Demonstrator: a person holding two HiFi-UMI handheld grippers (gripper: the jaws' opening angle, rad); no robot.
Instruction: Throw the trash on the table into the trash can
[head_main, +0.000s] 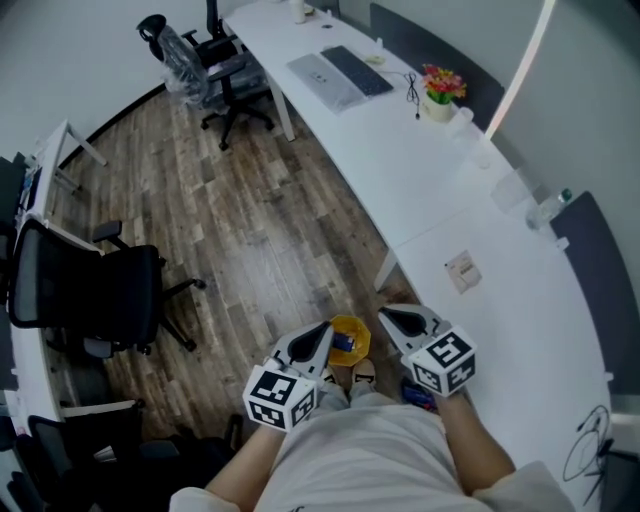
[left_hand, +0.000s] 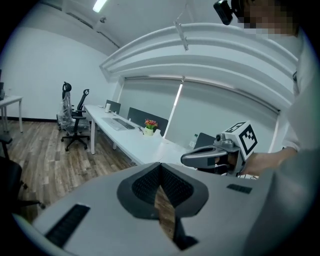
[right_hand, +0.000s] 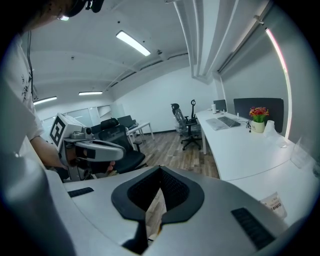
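Trash visible on the surface (head_main: 520, 330) amounts to 1 small flat wrapper (head_main: 461, 270) with print on it. It lies near the front edge, just past the seam where 2 sections of the surface meet, and well apart from both tongs. It looks like thin paper or film, so it should be light and limp, and likely to crease. Since it lies flat, it gives the pads little to bite on. The best hold is probably a pinch at 1 lifted corner or edge, or the wrapper could first be slid to the front edge. Its low weight means a light grip should be enough, though it may flutter on release.

The left tongs (left_hand: 160, 167) are closed with nothing between the pads. The right tongs (right_hand: 160, 170) are likewise closed and empty. Both are held close to the person's body, above the floor.

Count: 1 wrapper, 1 yellow trash can (head_main: 348, 340) on the floor just off the front edge, with a blue item already inside, and 2 tongs. Other items stand at the far end and back edge: 1 flower pot (head_main: 440, 95) and 1 keyboard (head_main: 357, 70).
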